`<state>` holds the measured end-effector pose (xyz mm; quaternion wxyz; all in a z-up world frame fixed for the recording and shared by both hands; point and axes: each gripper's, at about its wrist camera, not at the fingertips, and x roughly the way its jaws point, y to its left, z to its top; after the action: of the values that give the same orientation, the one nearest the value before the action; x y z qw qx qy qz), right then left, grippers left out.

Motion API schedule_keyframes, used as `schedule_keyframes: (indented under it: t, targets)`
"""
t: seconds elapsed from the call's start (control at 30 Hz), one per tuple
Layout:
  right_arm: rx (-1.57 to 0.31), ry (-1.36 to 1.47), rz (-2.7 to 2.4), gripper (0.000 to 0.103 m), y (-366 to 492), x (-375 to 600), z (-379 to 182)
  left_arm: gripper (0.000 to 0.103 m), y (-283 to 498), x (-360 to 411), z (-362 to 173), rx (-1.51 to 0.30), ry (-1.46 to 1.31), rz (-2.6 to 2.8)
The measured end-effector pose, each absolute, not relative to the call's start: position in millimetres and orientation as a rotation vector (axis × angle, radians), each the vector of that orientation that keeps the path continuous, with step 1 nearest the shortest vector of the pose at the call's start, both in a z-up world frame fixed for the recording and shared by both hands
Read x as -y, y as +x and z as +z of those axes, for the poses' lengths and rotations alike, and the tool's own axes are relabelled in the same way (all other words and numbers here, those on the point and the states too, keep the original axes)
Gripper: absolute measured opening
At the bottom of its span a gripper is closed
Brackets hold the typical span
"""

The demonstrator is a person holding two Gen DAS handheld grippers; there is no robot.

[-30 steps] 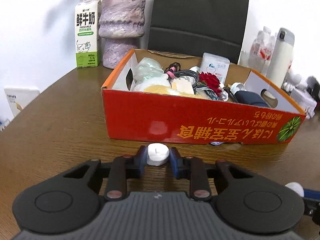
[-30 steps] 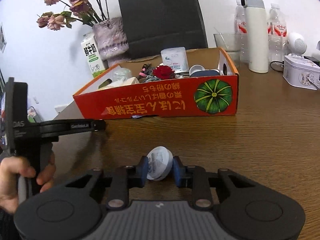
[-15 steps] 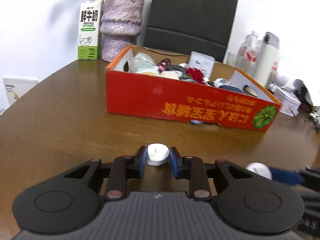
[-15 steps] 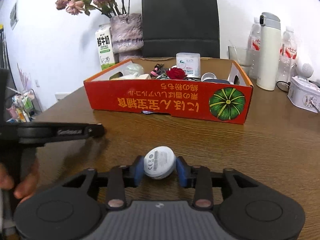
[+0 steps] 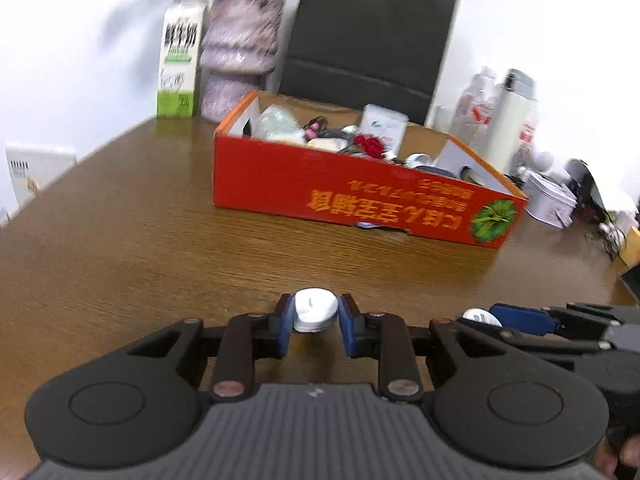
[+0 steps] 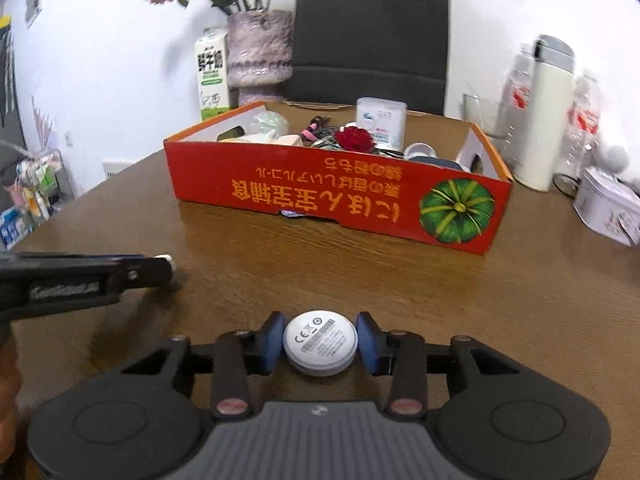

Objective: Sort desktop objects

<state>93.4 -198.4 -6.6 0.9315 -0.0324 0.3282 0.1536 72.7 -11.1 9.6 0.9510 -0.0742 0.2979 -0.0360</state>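
My left gripper is shut on a small white round object, held low over the brown table. My right gripper is shut on a white round disc with a printed label on its face. The left gripper shows at the left of the right wrist view, and the right gripper at the right of the left wrist view. A red cardboard box full of mixed desktop items stands further back on the table.
Behind the box stand a milk carton, a purple vase with dried flowers and a black bag. A white thermos, water bottles and a white tin stand at the right. The brown table spreads ahead.
Both grippers have drawn back from the red box, which now looks smaller and farther. Each still holds its white round object. The right disc's labelled face now shows more fully.
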Motion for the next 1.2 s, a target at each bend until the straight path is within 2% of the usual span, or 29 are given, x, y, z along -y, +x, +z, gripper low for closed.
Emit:
schedule_keyframes:
  t: [0.3,0.57,0.77,0.97,1.2]
  targets:
    - [-0.592,0.115,0.298,0.038,-9.5,226.1,20.9,0.025,-15.6,22.5,30.5,-0.524,-0.121,-0.154]
    - [-0.546,0.113,0.277,0.038,-45.4,235.9,33.0,0.025,-27.0,19.4,34.4,-0.495,-0.149,-0.185]
    - [-0.495,0.124,0.279,0.038,-9.7,236.2,59.9,0.025,23.4,14.1,58.7,-0.471,-0.135,-0.190]
    - [-0.490,0.140,0.322,0.038,89.9,248.6,96.6,0.025,122.0,0.8,102.2,-0.458,-0.151,-0.172]
    - [-0.633,0.297,0.326,0.038,232.5,254.5,95.3,0.025,231.3,24.0,83.4,-0.592,-0.182,-0.265]
